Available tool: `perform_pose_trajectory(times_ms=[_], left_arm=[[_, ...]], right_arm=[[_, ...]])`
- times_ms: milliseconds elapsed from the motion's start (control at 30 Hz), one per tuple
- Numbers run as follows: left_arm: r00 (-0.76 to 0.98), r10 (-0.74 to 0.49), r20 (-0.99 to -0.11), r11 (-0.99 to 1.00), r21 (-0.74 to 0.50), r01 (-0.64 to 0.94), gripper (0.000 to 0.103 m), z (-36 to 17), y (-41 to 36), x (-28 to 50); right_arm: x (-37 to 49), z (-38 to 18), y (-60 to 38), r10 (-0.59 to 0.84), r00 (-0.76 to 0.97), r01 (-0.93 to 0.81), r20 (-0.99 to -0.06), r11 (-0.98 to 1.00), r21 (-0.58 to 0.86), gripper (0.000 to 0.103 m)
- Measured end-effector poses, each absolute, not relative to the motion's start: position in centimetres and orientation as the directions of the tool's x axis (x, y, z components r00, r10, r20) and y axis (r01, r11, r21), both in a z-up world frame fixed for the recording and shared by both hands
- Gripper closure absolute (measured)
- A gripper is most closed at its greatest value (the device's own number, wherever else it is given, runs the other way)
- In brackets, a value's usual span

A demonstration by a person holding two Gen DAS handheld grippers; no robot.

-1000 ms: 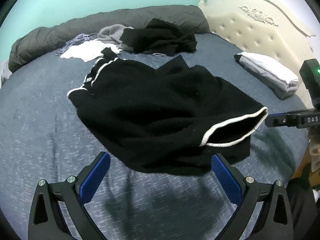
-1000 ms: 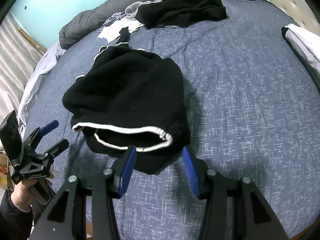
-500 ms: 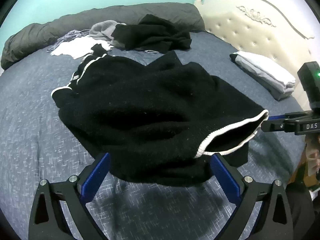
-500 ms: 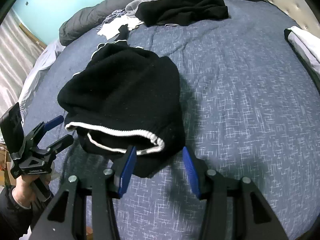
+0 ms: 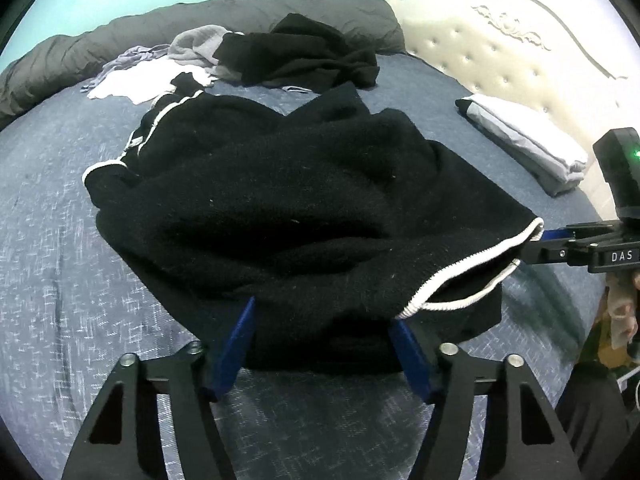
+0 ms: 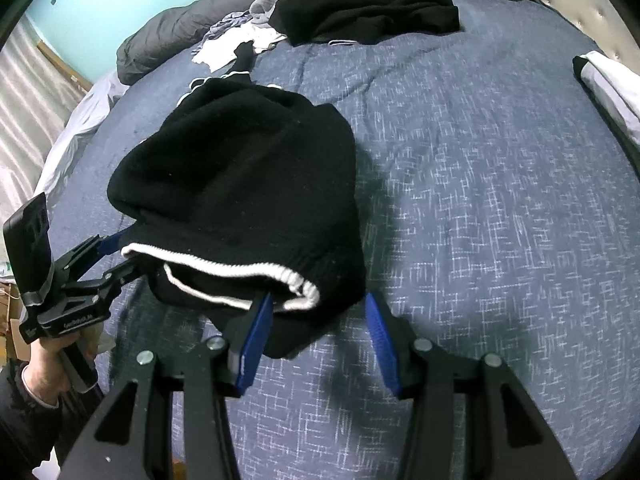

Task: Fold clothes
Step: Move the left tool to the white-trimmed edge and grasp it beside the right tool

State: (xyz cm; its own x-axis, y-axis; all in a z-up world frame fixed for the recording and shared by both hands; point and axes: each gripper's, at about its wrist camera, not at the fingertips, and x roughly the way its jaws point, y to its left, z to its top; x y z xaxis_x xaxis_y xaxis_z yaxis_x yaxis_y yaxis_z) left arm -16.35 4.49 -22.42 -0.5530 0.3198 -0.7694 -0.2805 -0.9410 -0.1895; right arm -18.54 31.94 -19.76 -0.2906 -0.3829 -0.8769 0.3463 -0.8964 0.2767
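A black knit garment (image 5: 288,184) with white trim lies rumpled on the blue bedspread (image 5: 48,280), its white-edged hem (image 6: 224,270) gaping and raised off the bed. My left gripper (image 5: 322,312) is at the garment's near edge. Its jaws are closing with the black fabric between them, and the pads are still apart. In the right wrist view the left gripper (image 6: 120,256) sits at the hem's left end. My right gripper (image 6: 318,297) holds a thick bunch of the hem corner, and some cloth droops below its pads. The left wrist view has the right gripper (image 5: 538,246) at the raised hem's right end.
A pile of unfolded clothes lies at the back, black (image 5: 304,56) and white (image 5: 144,80). A folded grey-white stack (image 5: 528,144) rests by the cream headboard (image 5: 500,52). A dark grey duvet roll (image 5: 80,56) lines the far edge. A person's hand (image 6: 44,372) grips the left tool.
My left gripper has come down and forward onto the garment's near edge, and its jaws have narrowed around the fabric. The right gripper has kept still with the hem.
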Motion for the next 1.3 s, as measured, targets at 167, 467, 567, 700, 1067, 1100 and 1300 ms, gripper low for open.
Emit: perform_pose_trajectory(times_ms=[167,467,567,700,1067,1100,1300], left_arm=[[-0.553,0.324,-0.768,-0.941,-0.201,-0.271,0.072,-21.9,2.7,-16.9],[-0.546,0.343,-0.765,-0.930,-0.194,-0.311,0.073,-21.4,2.9,-16.4],[-0.543,0.343,-0.766,-0.930,-0.194,-0.313,0.072,-21.4,2.9,-15.8],[-0.547,0.334,-0.768,-0.932,-0.181,-0.315,0.069,-21.1,3.0,-15.3],[-0.573,0.347,-0.743,-0.925,-0.173,-0.337,0.051,-19.8,3.4,-14.5],[-0.572,0.352,-0.741,-0.923,-0.173,-0.344,0.051,-19.7,3.6,-14.5],[-0.571,0.360,-0.738,-0.906,-0.130,-0.403,0.051,-19.7,5.4,-15.1]], right_arm=[[-18.8,-19.7,31.9,-0.387,-0.296,0.351,-0.874,-0.894,0.277,0.054],[-18.9,-19.5,32.1,-0.397,-0.297,0.356,-0.868,-0.890,0.285,0.049],[-18.7,-19.2,32.0,-0.399,-0.296,0.372,-0.868,-0.885,0.280,0.049],[-18.9,-19.0,32.5,-0.403,-0.303,0.354,-0.864,-0.889,0.291,0.049],[-18.4,-19.1,32.6,-0.416,-0.298,0.343,-0.859,-0.887,0.311,0.049],[-18.4,-19.1,32.6,-0.417,-0.298,0.343,-0.859,-0.886,0.311,0.049],[-18.6,-19.3,32.8,-0.415,-0.295,0.340,-0.861,-0.887,0.311,0.049]])
